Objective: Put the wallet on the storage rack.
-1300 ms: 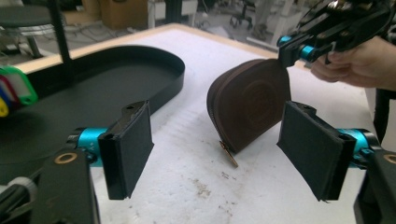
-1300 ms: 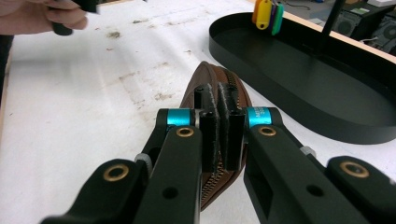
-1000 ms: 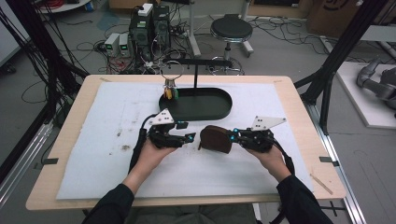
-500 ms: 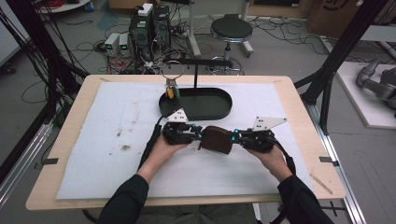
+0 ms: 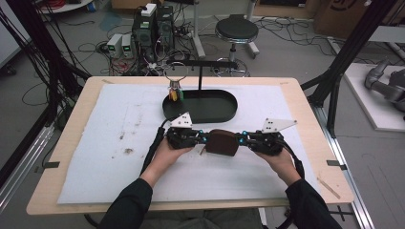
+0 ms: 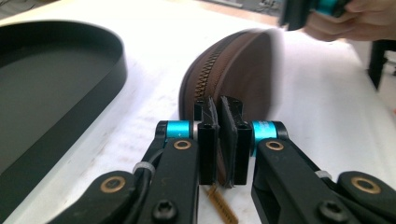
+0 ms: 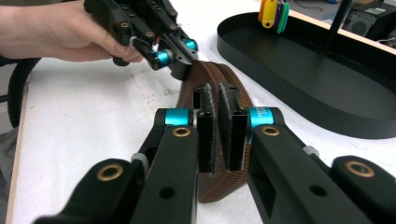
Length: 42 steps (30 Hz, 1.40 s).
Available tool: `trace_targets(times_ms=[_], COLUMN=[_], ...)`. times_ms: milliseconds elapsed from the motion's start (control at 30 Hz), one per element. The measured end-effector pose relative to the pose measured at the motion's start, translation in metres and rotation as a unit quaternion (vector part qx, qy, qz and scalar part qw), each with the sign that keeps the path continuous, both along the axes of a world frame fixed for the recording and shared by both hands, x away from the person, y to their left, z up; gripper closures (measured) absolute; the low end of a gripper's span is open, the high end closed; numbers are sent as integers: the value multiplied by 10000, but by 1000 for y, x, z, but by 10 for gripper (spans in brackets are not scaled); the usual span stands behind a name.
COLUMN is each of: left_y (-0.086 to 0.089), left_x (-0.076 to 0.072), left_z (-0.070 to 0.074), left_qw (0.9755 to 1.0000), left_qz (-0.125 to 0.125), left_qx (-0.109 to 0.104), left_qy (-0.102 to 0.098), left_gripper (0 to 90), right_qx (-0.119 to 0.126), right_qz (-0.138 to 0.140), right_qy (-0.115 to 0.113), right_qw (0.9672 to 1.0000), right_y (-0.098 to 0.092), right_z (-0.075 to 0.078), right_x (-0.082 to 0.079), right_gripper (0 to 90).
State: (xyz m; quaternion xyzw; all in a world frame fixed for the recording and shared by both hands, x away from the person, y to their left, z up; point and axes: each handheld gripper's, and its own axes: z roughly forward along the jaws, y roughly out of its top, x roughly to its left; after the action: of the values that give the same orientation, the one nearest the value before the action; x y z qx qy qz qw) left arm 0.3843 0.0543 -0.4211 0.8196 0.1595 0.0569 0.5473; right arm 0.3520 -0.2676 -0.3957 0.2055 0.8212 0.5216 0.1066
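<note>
A brown zip pouch [image 5: 222,141] lies on the white mat between my two grippers, in front of the black tray. My left gripper [image 5: 203,140] is at the pouch's left end. In the left gripper view its jaws [image 6: 219,140] are shut on a thin brown tab at the end of the zip, and the pouch [image 6: 238,70] rises behind them. My right gripper [image 5: 241,140] is at the pouch's right end. Its jaws [image 7: 215,135] are shut on the edge of the pouch [image 7: 219,186]. The left gripper [image 7: 184,60] shows beyond it at the far end.
A black oval tray [image 5: 224,114] sits just behind the pouch. On it stands a post with a crossbar, and a ring of coloured key tags [image 5: 175,93] hangs at its left end. The white mat [image 5: 110,143] covers most of the wooden table.
My left gripper has moved right, up to the pouch's left end, and now pinches it. The right gripper and the pouch have hardly moved.
</note>
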Motion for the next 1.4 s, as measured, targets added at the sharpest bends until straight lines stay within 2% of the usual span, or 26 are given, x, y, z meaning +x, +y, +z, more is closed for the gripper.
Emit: trace_targets(times_ms=[133,267,333,433,500,600,667,800,833,967,1100,1200,1267,1400], left_y=[-4,-5,-5,-4,-2,-1,0,1,1,2,4,9,11,16], left_x=[-8,-14,-16,-17,-17,-17,-16,-16,-16,-15,-16,-15,-16,-20], left_z=[4,6,6,5,4,3,2,1,0,0,1,4,8,15], left_qw=[9997,9990,9989,9985,9984,9982,9983,9985,9985,9988,9990,9993,9995,9998], left_qz=[-141,-273,-316,-401,-426,-468,-478,-445,-448,-383,-264,-166,-87,-21], left_qx=[70,107,91,91,71,33,22,12,9,43,58,-53,-113,-94], left_qy=[-192,-339,-342,-369,-368,-367,-344,-309,-306,-315,-356,-325,-288,-178], left_gripper=[858,858,859,858,857,857,856,856,856,854,843,828,758,634], right_qx=[12,182,229,193,170,-12,-147,-326,-388,-435,-439,-432,-458,-424], right_qz=[16,-71,-48,5,115,199,218,494,547,742,856,896,833,740], right_qy=[43,18,137,306,435,548,614,774,804,700,643,552,474,415], right_qw=[10000,9998,9996,9993,9988,9983,9978,9952,9945,9938,9933,9935,9943,9955], right_y=[-2,-6,-8,-11,-12,-9,-5,4,5,7,7,8,8,8], right_z=[-1,0,-2,-7,-11,-19,-25,-35,-36,-35,-34,-31,-29,-26], right_x=[0,2,6,12,15,22,27,32,31,29,28,25,23,22], right_gripper=[793,584,484,393,362,332,335,378,425,570,634,665,670,674])
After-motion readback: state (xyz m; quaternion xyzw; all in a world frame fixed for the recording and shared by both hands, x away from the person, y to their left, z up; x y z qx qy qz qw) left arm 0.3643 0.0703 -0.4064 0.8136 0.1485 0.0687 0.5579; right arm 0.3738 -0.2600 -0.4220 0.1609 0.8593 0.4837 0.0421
